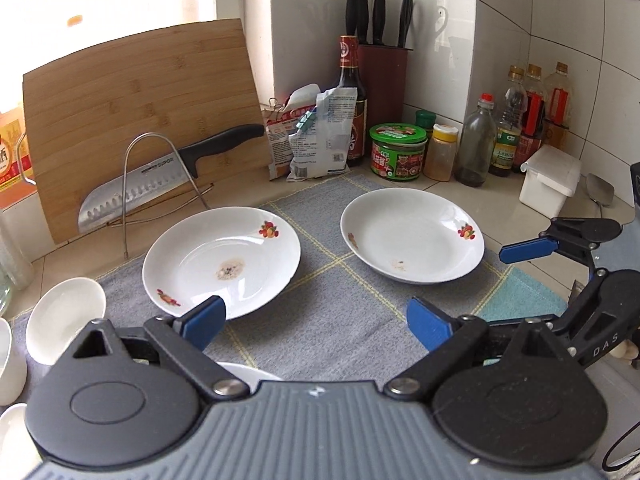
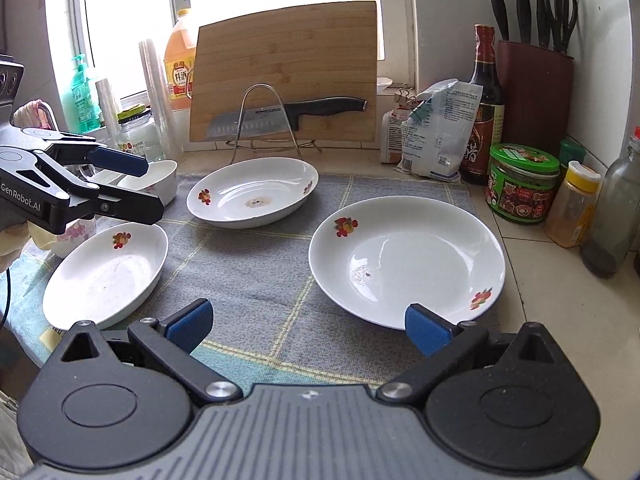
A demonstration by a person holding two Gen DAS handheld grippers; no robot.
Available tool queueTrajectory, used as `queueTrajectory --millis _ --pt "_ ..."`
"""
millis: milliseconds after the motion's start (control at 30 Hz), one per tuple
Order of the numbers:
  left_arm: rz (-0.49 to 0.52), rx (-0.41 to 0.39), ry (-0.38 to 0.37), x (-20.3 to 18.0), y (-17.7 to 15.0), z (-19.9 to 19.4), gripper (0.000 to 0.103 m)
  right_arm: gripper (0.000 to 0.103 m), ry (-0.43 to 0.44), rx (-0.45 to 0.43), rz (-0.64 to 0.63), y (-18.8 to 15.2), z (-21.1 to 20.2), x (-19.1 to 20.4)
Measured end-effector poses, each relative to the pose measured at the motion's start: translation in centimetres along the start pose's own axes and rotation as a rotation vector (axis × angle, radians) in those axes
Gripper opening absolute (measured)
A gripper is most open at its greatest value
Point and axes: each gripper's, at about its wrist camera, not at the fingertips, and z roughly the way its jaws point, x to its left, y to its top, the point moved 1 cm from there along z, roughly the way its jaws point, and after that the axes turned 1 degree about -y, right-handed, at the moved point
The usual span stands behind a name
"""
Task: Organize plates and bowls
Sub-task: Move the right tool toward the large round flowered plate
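Three white flower-print plates lie on a grey checked cloth (image 2: 256, 280): a far plate (image 2: 253, 194) (image 1: 221, 260), a right plate (image 2: 406, 260) (image 1: 412, 236) and a near-left plate (image 2: 106, 276). White bowls (image 1: 64, 320) (image 2: 160, 176) stand at the cloth's left end. My left gripper (image 1: 316, 324) (image 2: 140, 186) hovers open, its left fingertip just over the far plate's near rim, nothing between its pads. My right gripper (image 2: 308, 326) (image 1: 520, 276) is open too, with its right fingertip at the near rim of the right plate.
A bamboo cutting board (image 2: 284, 72) leans at the back behind a knife (image 2: 288, 114) on a wire rack. Knife block (image 2: 534, 92), sauce bottle (image 2: 482, 108), packets (image 2: 436, 128), jars (image 2: 520, 182) and bottles (image 1: 510, 120) line the right wall. A white box (image 1: 550, 180) sits on the counter.
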Motion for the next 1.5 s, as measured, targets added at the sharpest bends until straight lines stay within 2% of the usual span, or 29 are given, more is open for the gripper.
queueTrajectory --millis 200,333,600,833,1233,1367,1500 --pt "-0.056 0.043 0.016 3.4 -3.9 -2.4 0.097 0.103 0.019 0.015 -0.027 -0.2 0.8 5.3" --pt "-0.081 0.074 -0.007 5.4 -6.2 -3.6 0.097 0.103 0.008 0.036 -0.033 -0.6 1.5 8.4" --pt "-0.046 0.093 -0.010 8.4 -9.1 -6.4 0.097 0.103 0.015 0.068 -0.065 -0.9 2.7 13.5" --pt "-0.074 0.125 -0.021 10.7 -11.1 -7.9 0.097 0.103 0.039 0.099 -0.116 -1.2 4.0 17.1" --pt "-0.041 0.196 -0.108 11.1 -12.5 -7.1 0.097 0.103 0.054 0.161 -0.213 -2.8 6.0 20.8" --pt "-0.011 0.226 -0.143 10.7 -13.7 -6.5 0.097 0.103 0.060 0.177 -0.213 -2.9 5.9 20.4" --pt "0.015 0.238 -0.142 10.3 -14.5 -5.7 0.097 0.103 0.049 0.202 -0.204 -2.6 5.5 19.2"
